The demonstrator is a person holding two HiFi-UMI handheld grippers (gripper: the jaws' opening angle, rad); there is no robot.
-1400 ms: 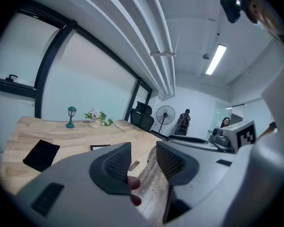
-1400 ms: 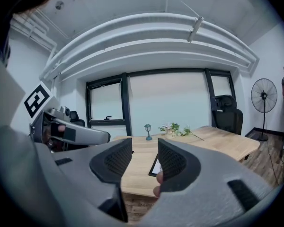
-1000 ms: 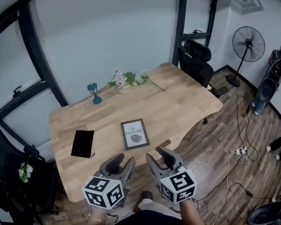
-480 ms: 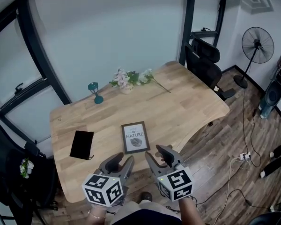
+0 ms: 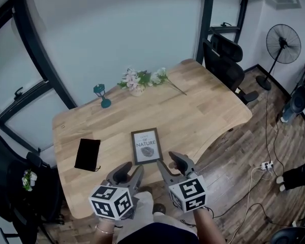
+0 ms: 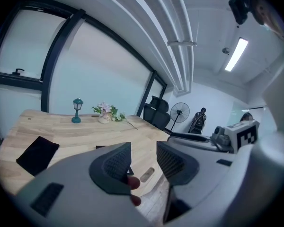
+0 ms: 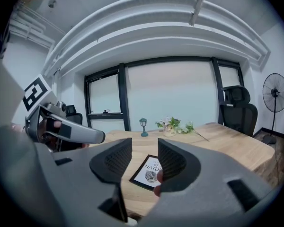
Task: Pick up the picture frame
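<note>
The left gripper (image 5: 129,173) and the right gripper (image 5: 172,165) are held side by side at the near edge of the table (image 5: 193,111). Both sets of jaws are seen spread apart, with nothing caught between them. The picture frame (image 5: 146,146) is found lying flat on the wood just beyond the two grippers, clear of both. In the right gripper view it is framed in the gap between the jaws.

A black pouch (image 5: 88,154) is laid flat to the left of the frame, well apart from it. Near the far edge a small teal lantern (image 5: 101,95) is stood upright, and a spray of flowers (image 5: 142,79) is placed to its right.

The tabletop is made of pale wooden boards. A black office chair (image 5: 226,65) is set at its far right end. A standing fan (image 5: 283,39) is seen beyond, on a dark plank floor (image 5: 244,156) crossed by cables. Black-framed windows (image 5: 20,85) are set into the back wall.
</note>
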